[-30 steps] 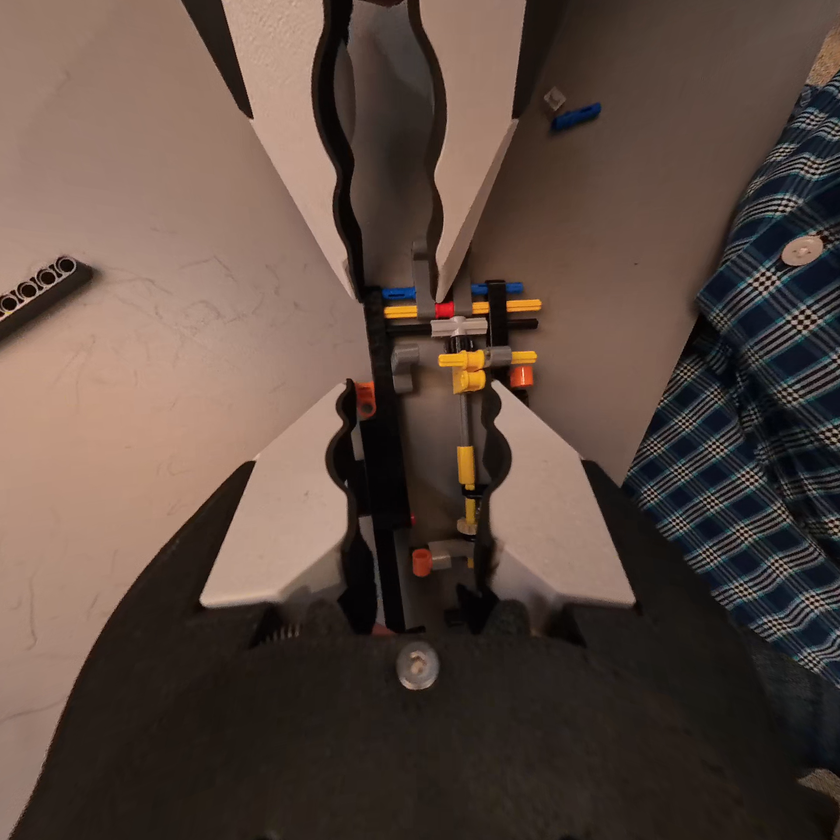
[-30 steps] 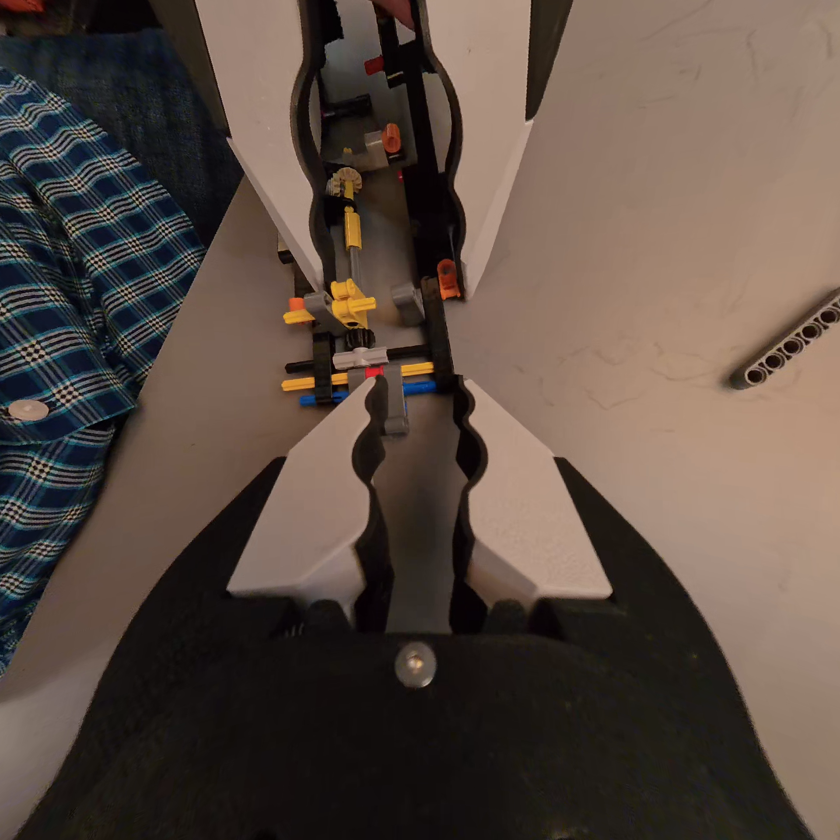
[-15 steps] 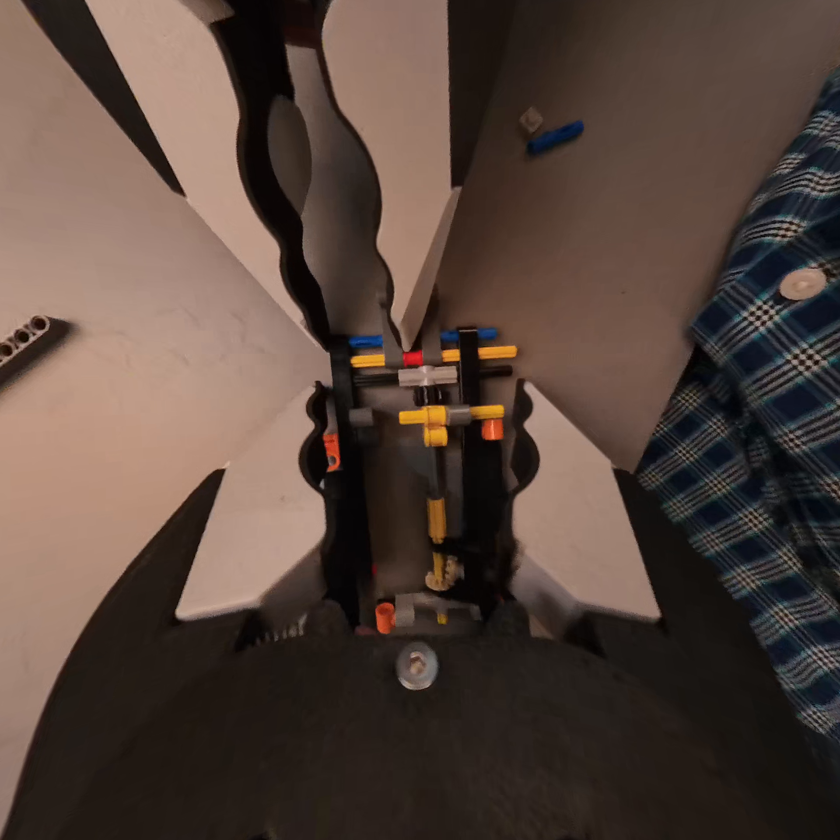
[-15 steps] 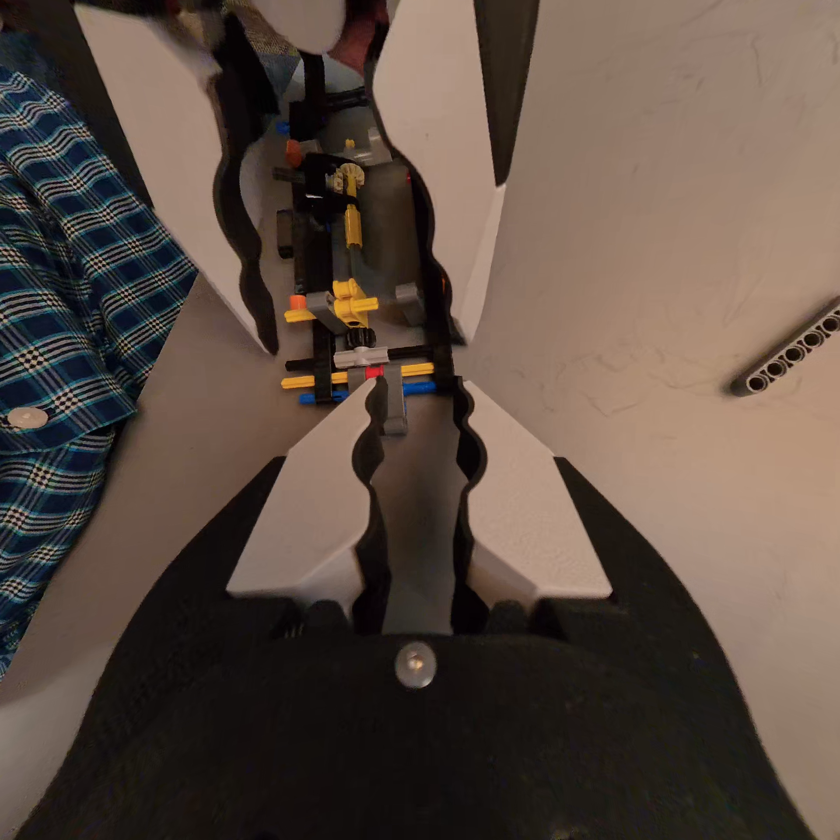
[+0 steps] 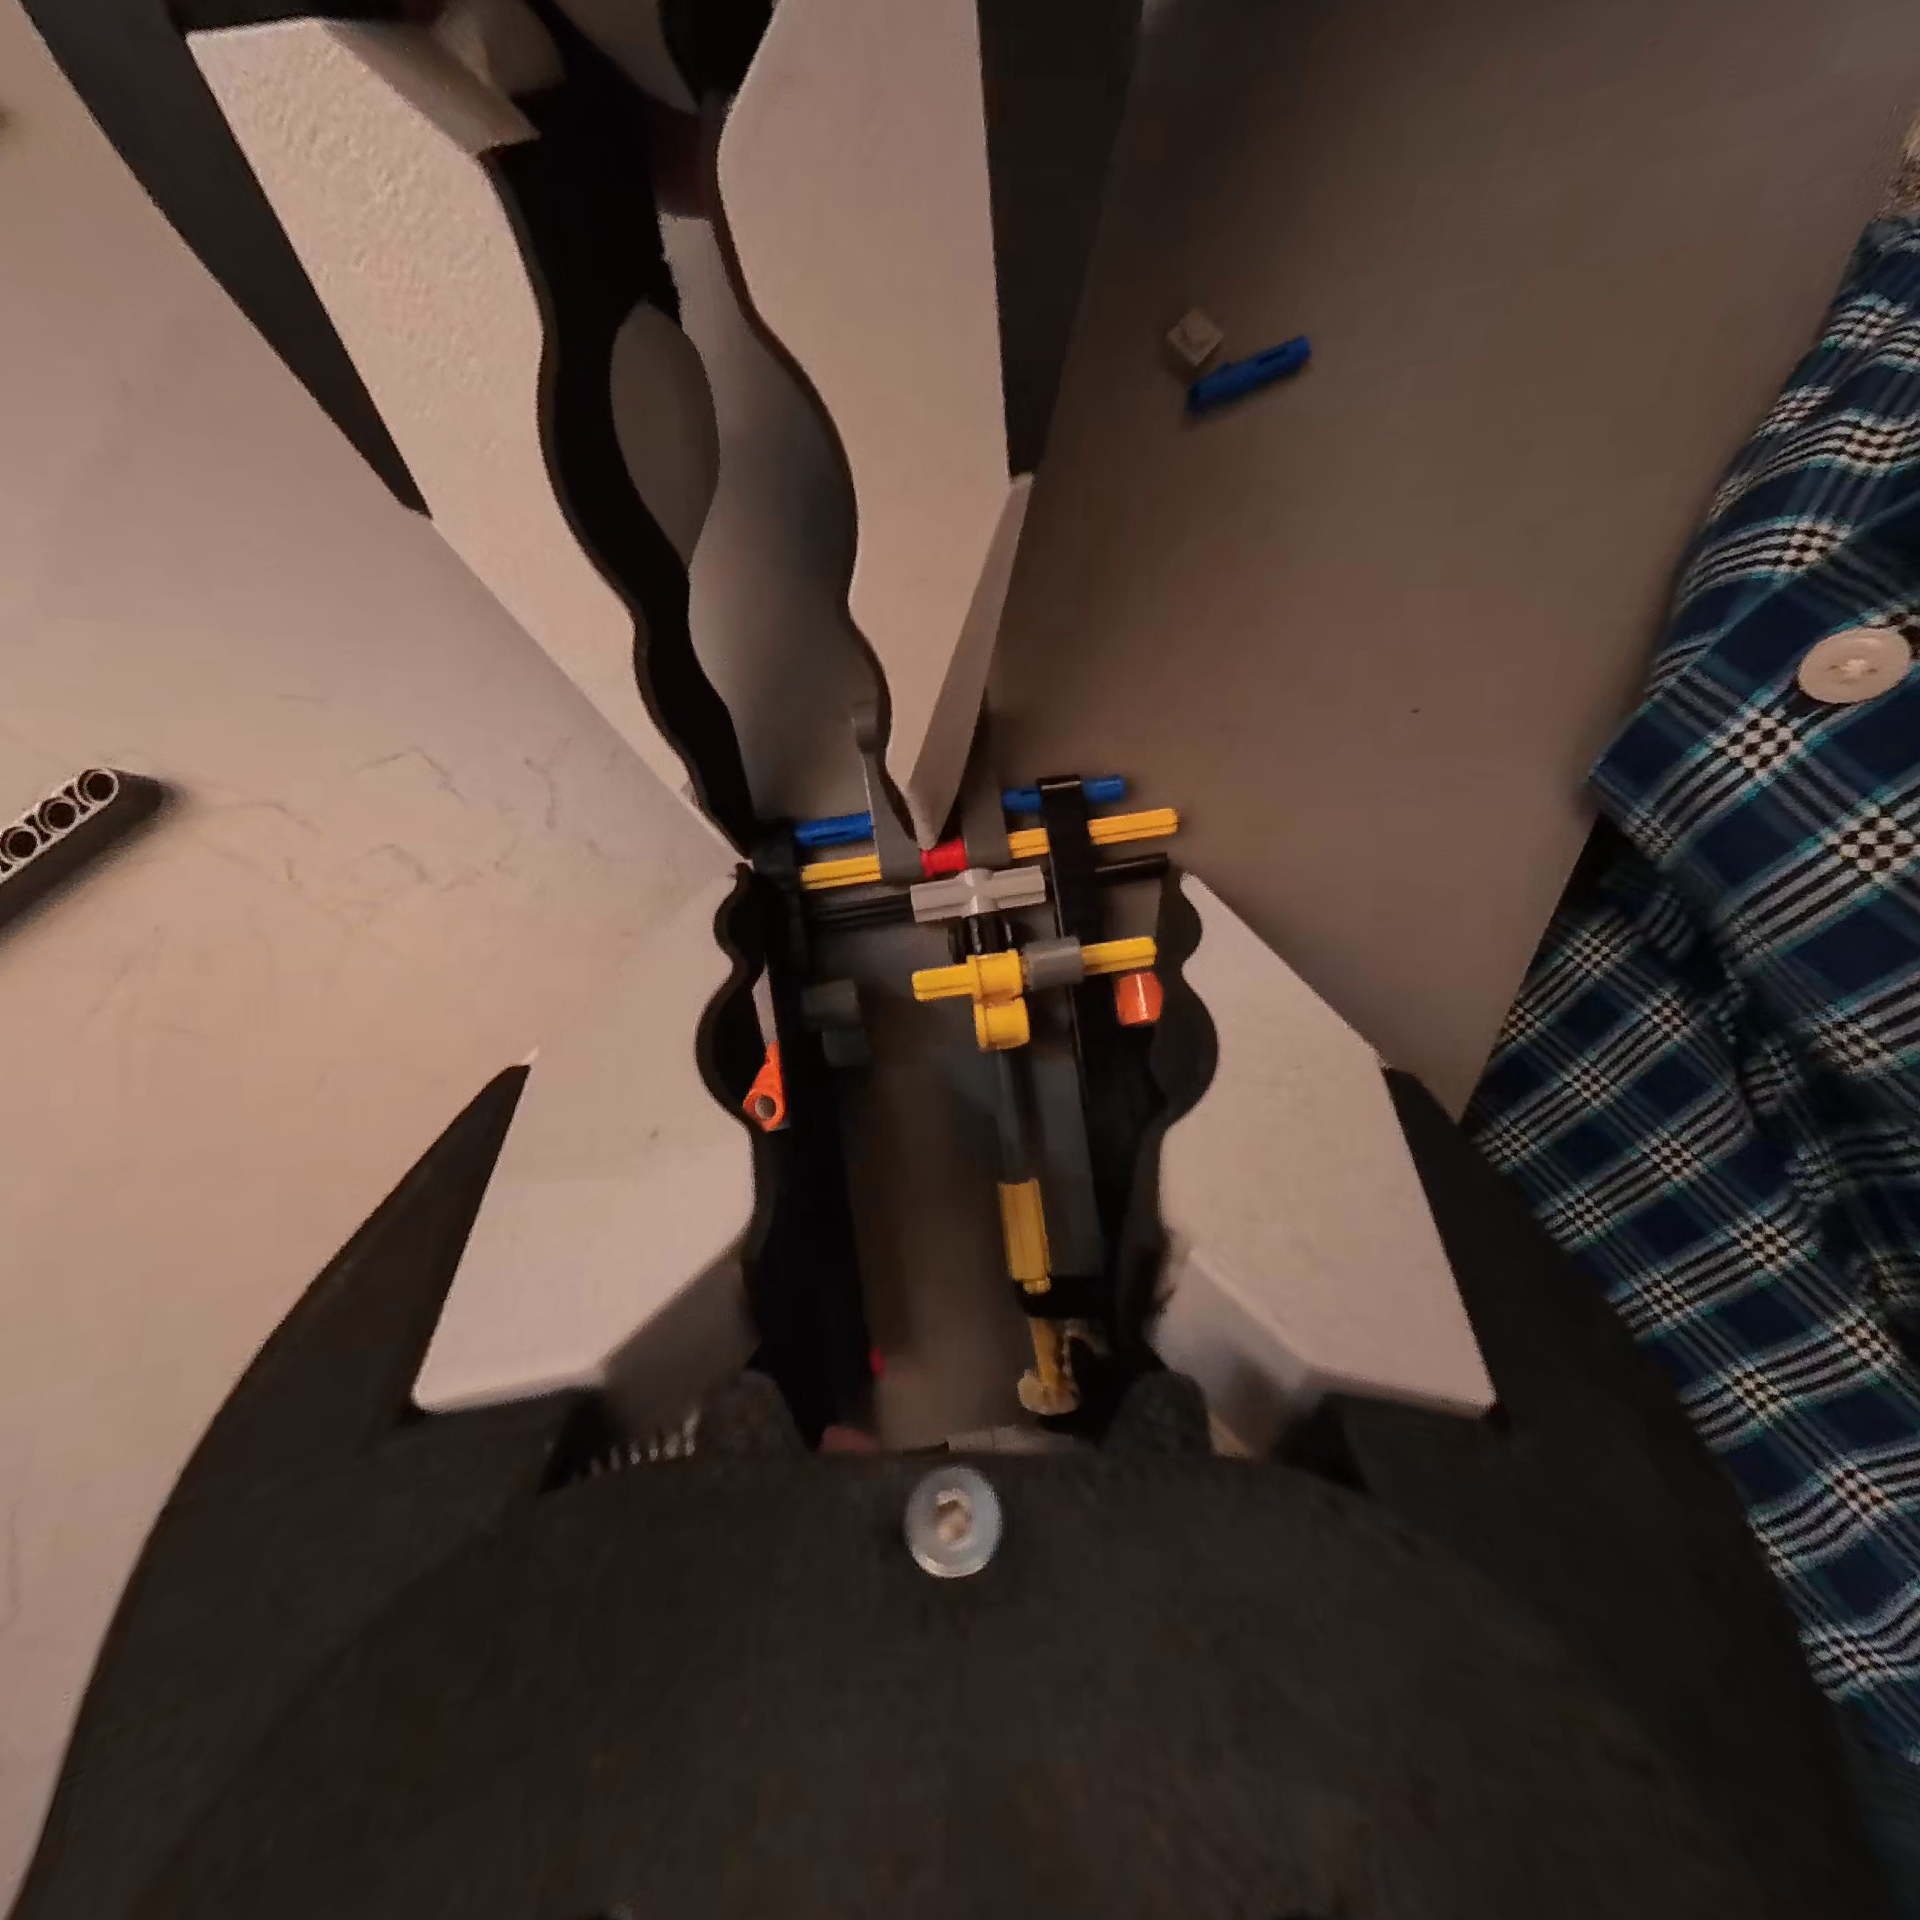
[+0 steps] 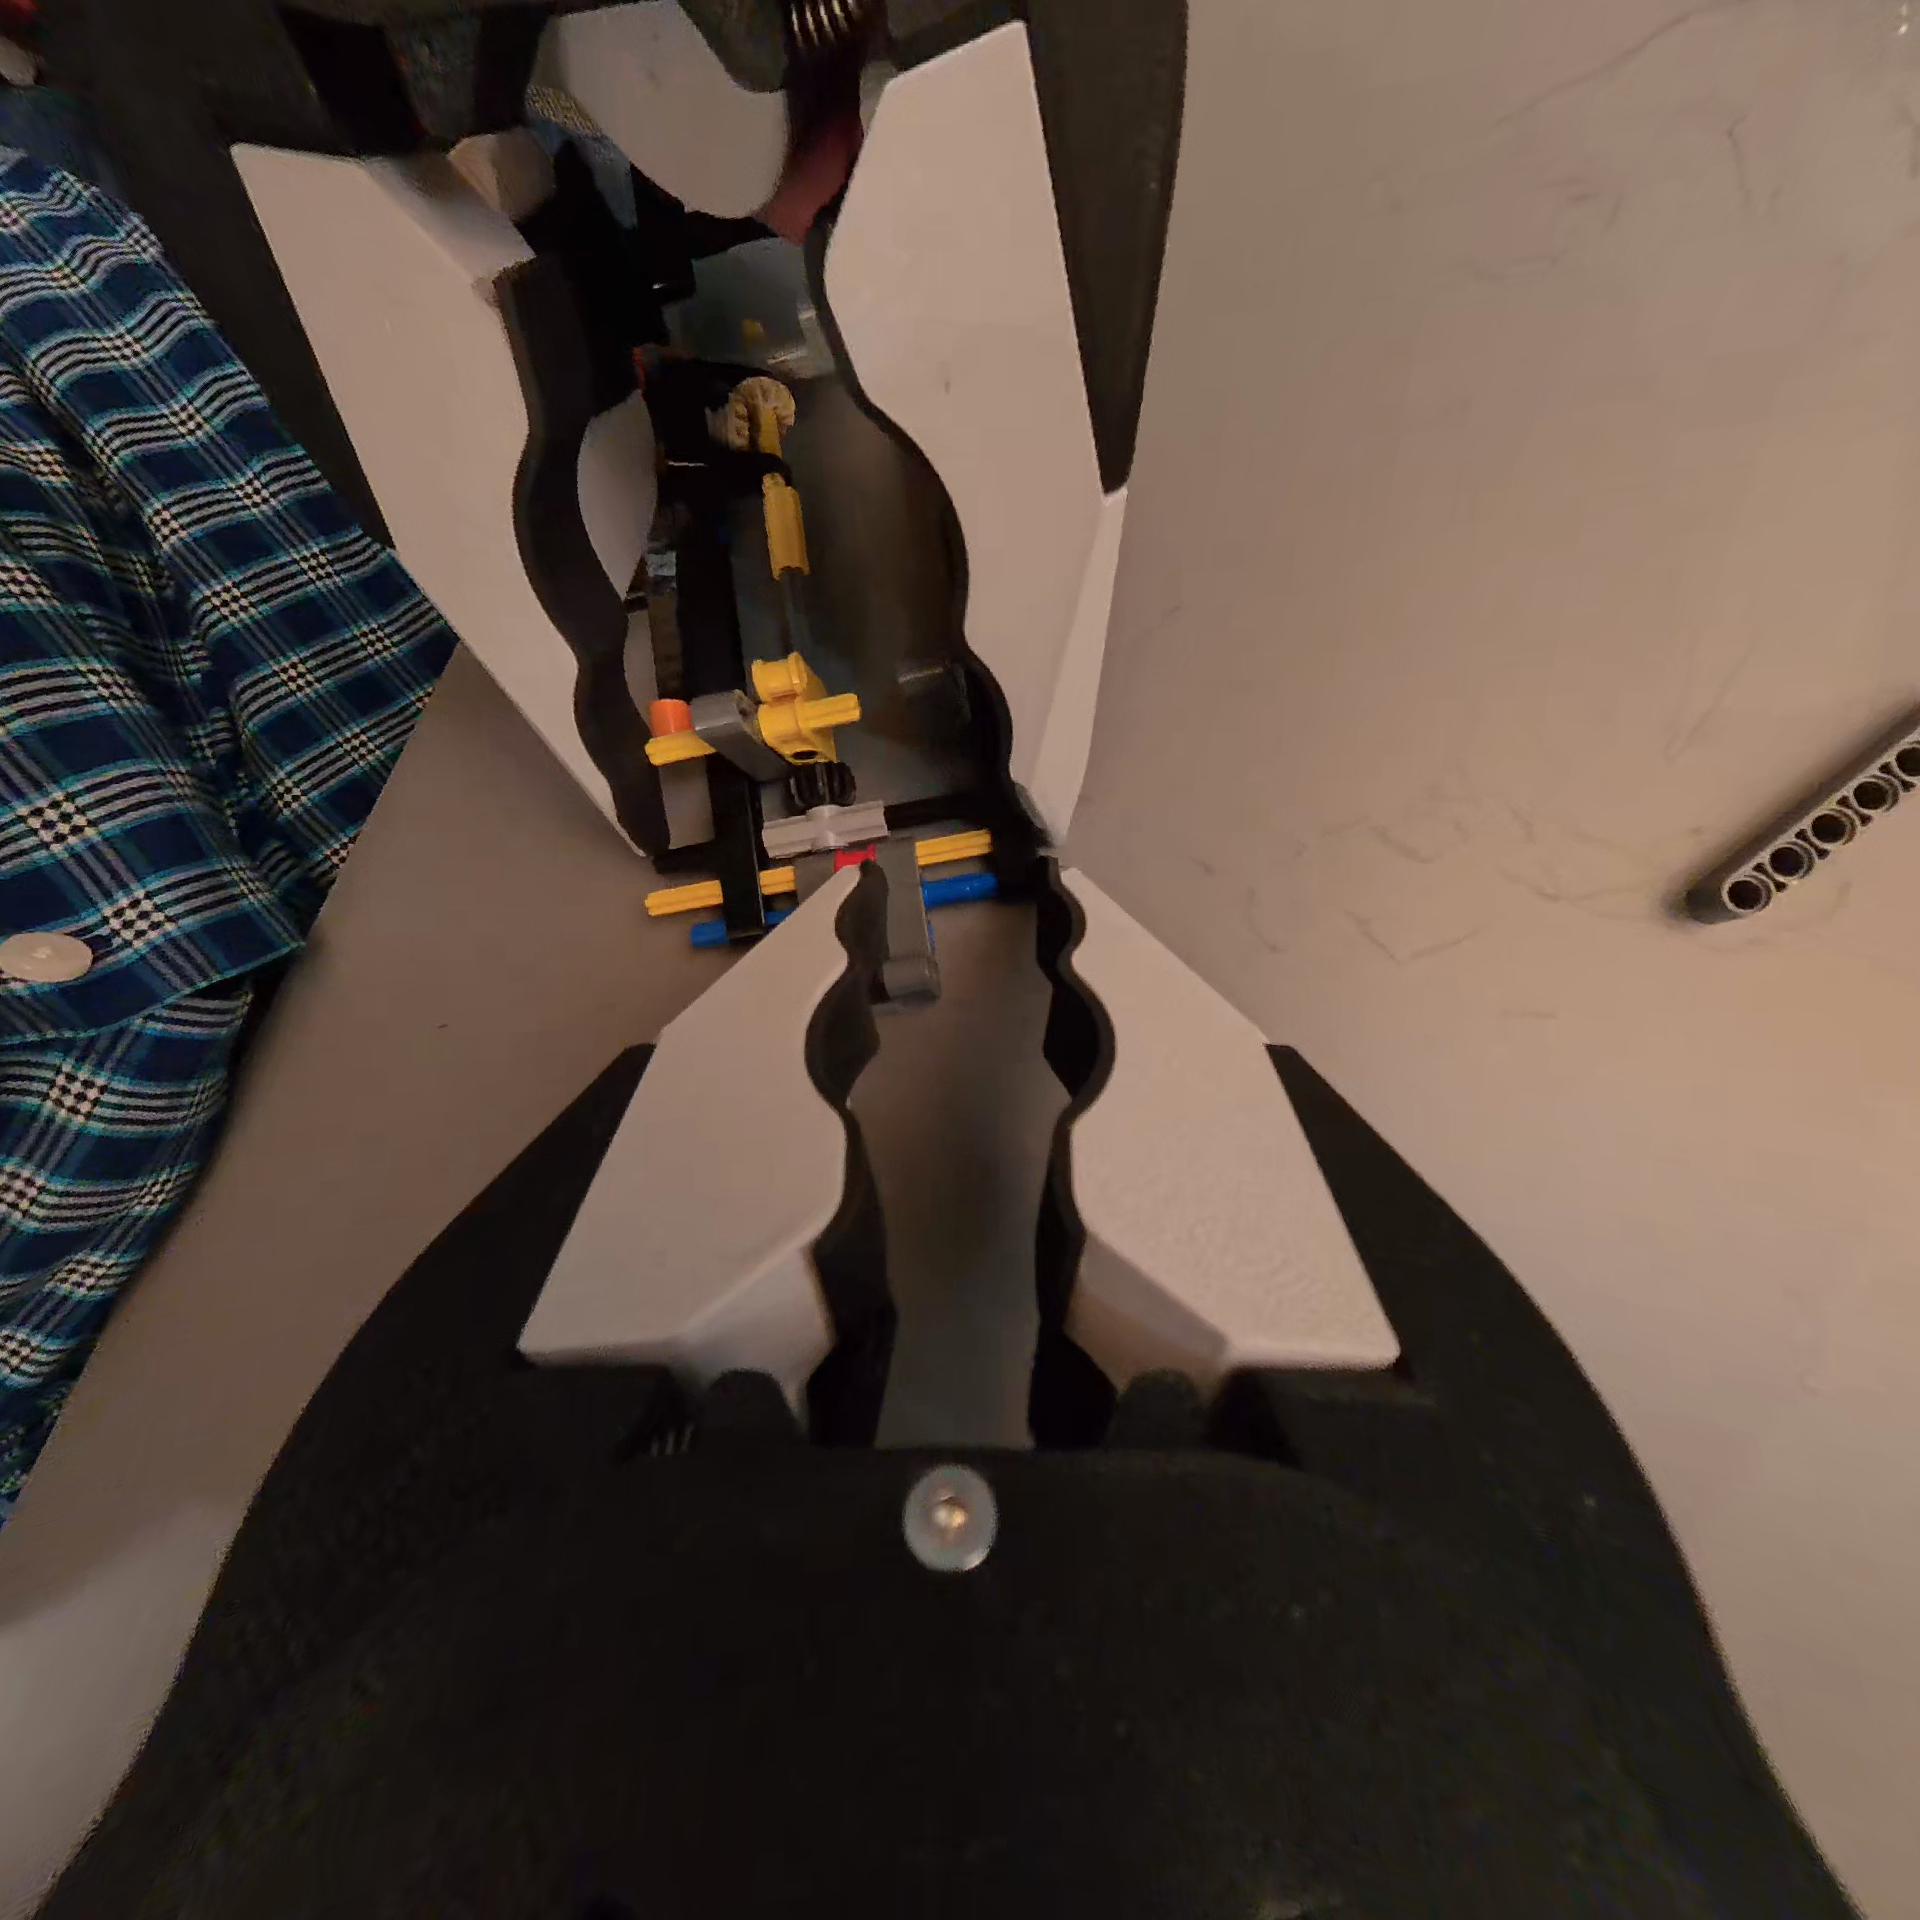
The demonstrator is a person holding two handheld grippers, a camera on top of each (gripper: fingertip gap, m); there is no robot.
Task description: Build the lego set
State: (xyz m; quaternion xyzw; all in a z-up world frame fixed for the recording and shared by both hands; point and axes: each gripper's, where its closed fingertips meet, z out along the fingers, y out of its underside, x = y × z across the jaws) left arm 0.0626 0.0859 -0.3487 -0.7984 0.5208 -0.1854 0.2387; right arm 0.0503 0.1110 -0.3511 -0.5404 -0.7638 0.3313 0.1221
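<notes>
The lego assembly (image 5: 997, 997) is a narrow frame of two black beams with yellow, blue and black cross axles, a yellow connector, orange bushes and a grey arm. It lies on the pale table and also shows in the right wrist view (image 6: 790, 717). My left gripper (image 5: 966, 883) straddles the frame lengthwise, its jaws spread wide and touching both long sides. My right gripper (image 6: 945, 873) faces it from the far end. It is partly open, its tips at the blue and yellow axles, and the grey arm (image 6: 904, 935) lies between its fingers.
A dark grey beam with holes (image 5: 73, 821) lies loose on the table and also shows in the right wrist view (image 6: 1818, 831). A blue pin (image 5: 1247, 369) and a small grey piece (image 5: 1195, 338) lie farther off. A person's plaid shirt (image 5: 1714, 935) borders the table.
My left gripper has opened from its narrow hold on one black beam, slid forward, and now spans the whole frame. The right gripper has stayed in place.
</notes>
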